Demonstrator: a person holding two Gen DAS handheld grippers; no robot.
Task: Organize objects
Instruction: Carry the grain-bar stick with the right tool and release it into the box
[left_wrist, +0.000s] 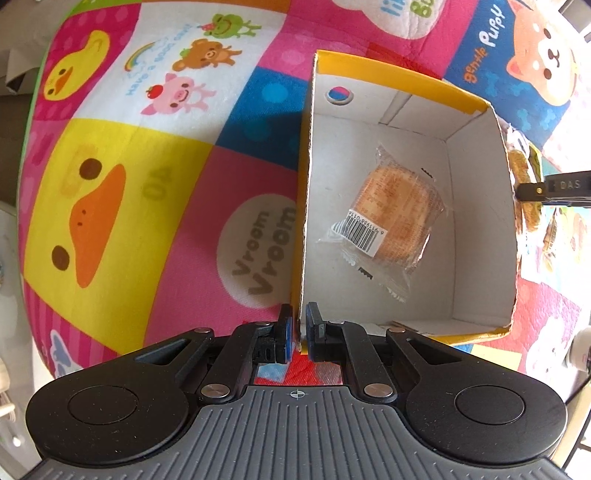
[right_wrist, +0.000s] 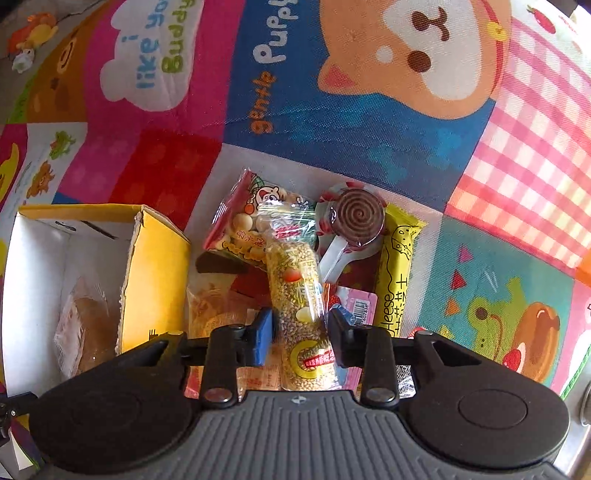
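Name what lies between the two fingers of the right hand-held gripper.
The right wrist view shows a long grain snack bar between the open fingers of the right hand-held gripper, on the snack pile.

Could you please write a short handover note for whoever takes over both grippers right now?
Left gripper: shut on the near wall of the yellow box, steadying it.
Right gripper: open, fingers either side of the grain-bar packet, not yet closed.
Done: one wrapped cake lies in the box.
Left: the snack pile beside the box, including the ball-snack bag, swirl lollipop and cheese stick, still lies on the mat.
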